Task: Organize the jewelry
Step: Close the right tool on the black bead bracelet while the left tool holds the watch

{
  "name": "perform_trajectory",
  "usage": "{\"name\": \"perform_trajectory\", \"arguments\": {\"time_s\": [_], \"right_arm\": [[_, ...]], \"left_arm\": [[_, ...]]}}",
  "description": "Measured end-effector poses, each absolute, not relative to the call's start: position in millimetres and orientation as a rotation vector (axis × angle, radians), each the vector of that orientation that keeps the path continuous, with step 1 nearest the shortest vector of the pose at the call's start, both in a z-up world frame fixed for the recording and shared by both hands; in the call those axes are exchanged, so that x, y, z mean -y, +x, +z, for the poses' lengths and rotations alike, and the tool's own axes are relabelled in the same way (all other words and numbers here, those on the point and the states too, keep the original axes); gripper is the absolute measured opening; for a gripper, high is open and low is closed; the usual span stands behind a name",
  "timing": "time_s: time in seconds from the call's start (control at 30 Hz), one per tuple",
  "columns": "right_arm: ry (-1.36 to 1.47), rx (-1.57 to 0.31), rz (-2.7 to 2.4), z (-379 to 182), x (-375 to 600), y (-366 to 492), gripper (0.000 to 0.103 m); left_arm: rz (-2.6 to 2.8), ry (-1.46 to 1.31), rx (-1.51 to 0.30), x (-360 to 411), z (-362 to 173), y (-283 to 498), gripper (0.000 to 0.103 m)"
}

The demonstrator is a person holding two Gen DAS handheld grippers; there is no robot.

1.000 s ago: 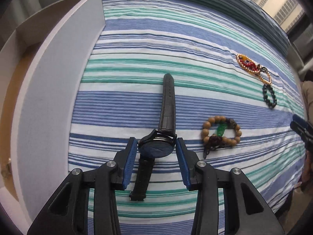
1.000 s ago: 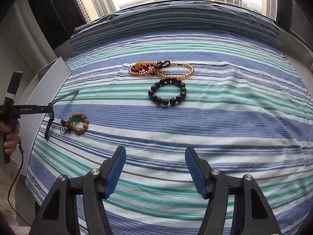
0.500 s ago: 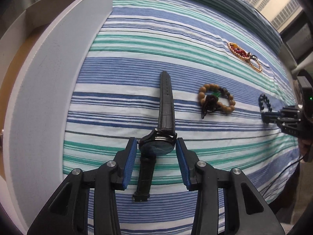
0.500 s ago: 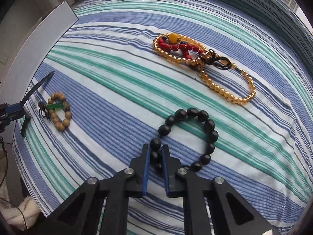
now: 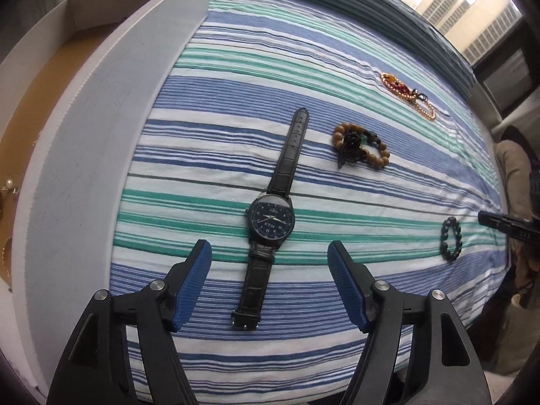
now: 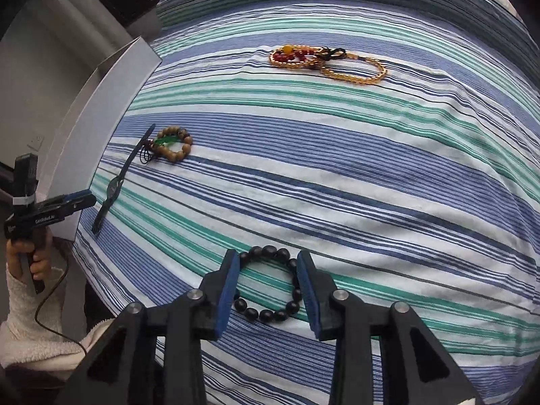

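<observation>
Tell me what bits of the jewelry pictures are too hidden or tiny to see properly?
- White box: in the left wrist view its wall and the picture edge hide most of the inside; only a small pearl piece peeks out.
- Black bead bracelet: in the right wrist view the right gripper fingers cover its sides, so contact is unclear.
- Watch: in the right wrist view, too small to read.
- Amber and red beads: left wrist view, tiny and tangled.

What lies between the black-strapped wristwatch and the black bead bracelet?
Only bare striped sheet separates the wristwatch from the bracelet, as the left wrist view shows.
</observation>
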State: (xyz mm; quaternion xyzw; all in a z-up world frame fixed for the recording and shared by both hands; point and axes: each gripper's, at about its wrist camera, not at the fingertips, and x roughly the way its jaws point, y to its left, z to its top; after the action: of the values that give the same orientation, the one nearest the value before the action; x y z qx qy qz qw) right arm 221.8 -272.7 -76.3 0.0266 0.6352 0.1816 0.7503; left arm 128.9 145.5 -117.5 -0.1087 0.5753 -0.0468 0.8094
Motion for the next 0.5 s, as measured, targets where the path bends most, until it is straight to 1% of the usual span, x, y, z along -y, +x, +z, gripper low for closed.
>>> {"name": "perform_trajectory", "arguments": {"time_s": [0.13,0.33,0.37,0.43,0.5], "right_arm": [[0.024,-1.441,0.357,-102.5,274.7,211.3,0.038],[-0.193,-1.379,0.386,-126.6,239.8,201.5,0.038],[-0.233,-1.344,0.382,-125.3,234.3,198.9,0.035],[-0.26,-1.336,0.382,-125.7,228.0,196.1,0.015],[-0.234,-1.332,0.387,-123.7,227.1,194.1,0.013]], "left_arm": [[-0.108,-0.188,-1.236,-148.7,-118.9,117.2,0.075],[-0.138,-0.134,-1.24,-146.2,-122.0,107.2,0.078],[-0.143,-0.117,-1.237,-144.1,-122.2,107.3,0.078],[-0.148,-0.093,-1.228,-138.8,-123.9,112.7,0.078],[-0.134,-0.072,-1.22,-133.0,-127.4,123.9,0.078]]}}
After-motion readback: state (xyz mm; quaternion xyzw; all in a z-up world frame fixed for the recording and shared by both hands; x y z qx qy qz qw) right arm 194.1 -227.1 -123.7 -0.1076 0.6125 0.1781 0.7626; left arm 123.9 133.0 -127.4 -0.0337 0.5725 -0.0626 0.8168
